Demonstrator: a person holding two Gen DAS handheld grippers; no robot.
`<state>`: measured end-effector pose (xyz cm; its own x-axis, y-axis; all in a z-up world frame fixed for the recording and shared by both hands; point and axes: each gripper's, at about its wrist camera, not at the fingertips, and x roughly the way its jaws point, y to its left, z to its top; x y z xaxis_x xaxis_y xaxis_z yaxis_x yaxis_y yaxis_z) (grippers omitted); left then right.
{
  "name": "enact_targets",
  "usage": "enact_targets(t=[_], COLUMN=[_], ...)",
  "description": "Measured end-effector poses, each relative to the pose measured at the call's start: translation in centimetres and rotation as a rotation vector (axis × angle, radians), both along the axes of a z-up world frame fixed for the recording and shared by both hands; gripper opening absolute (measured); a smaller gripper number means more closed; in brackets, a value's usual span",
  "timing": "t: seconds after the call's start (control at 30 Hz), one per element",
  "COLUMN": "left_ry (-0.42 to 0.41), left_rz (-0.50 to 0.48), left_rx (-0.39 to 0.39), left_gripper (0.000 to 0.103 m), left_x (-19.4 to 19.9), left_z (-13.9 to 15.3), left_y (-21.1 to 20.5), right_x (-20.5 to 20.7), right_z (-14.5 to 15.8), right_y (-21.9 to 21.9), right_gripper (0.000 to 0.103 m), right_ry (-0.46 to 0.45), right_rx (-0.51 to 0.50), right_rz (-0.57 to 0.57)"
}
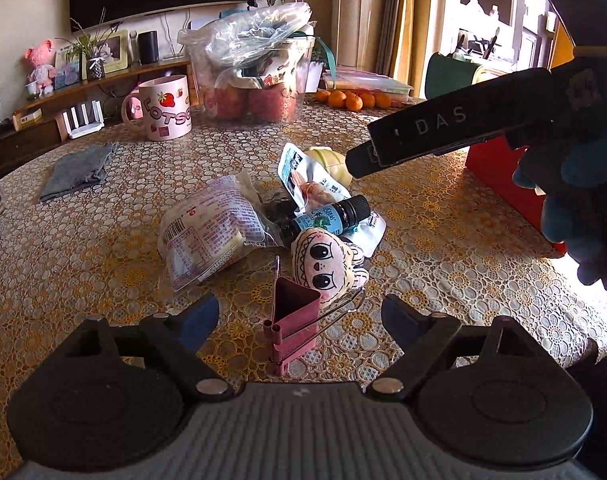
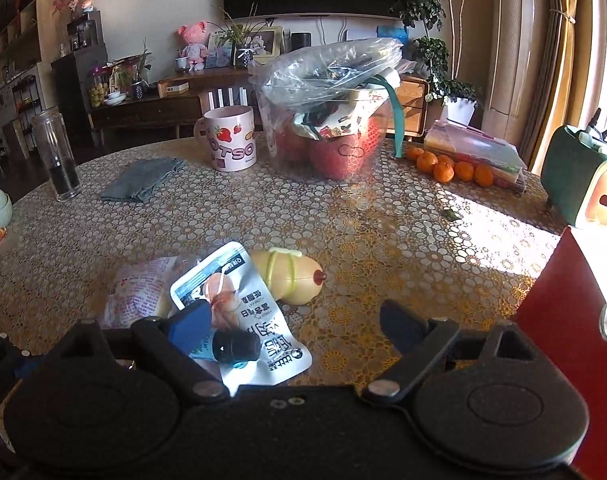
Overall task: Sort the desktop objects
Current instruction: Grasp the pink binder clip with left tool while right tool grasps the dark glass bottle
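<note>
A dark pink binder clip (image 1: 293, 320) stands on the tablecloth between the jaws of my left gripper (image 1: 299, 316), which is open with neither pad touching it. Just beyond lie a plush doll face (image 1: 327, 260), a small dark bottle (image 1: 335, 214), a white snack packet (image 1: 303, 176), a printed food bag (image 1: 207, 232) and a yellow-green toy (image 1: 331, 160). My right gripper (image 2: 297, 328) is open above the snack packet (image 2: 243, 320), its left finger next to the bottle (image 2: 231, 346). The toy (image 2: 291, 276) lies ahead of it.
A red box (image 2: 563, 320) stands at the right. Farther back are a pink mug (image 2: 233, 140), a clear tub of apples (image 2: 327, 148), tangerines (image 2: 447, 168), a grey cloth (image 2: 139, 180) and a tall glass (image 2: 59, 152). A gloved hand (image 1: 575, 184) holds the right gripper.
</note>
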<state>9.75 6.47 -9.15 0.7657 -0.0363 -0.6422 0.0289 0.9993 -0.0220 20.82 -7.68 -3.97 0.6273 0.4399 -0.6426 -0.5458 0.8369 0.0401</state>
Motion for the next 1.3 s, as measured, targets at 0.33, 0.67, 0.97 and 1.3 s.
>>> enact_targets(t=[0.33,0.67,0.97,1.3], left_ry=[0.015,0.03,0.049,0.053], left_rz=[0.007,-0.001,-0.012,0.01], left_rx=[0.007,0.002,-0.009,-0.011], left_gripper=[0.08,0.062,0.037,0.028], left_x=[0.3,0.9,1.0,1.1], left_z=[-0.5,-0.9,-1.4,-1.4], left_y=[0.3,0.2,0.1,0.2], right_x=[-0.9,-0.5,0.0,-0.1], right_z=[-1.9,-3.4,-3.5,-3.1], right_y=[3.4,6.1,5.2,2.9], right_gripper=[0.086,0.079,0.063,0.063], right_ry=[0.041,0.101,0.143,0.164], right_rx=[-0.035,-0.088,-0.057,-0.01], right_rz=[0.043,0.024,-0.017,-0.056])
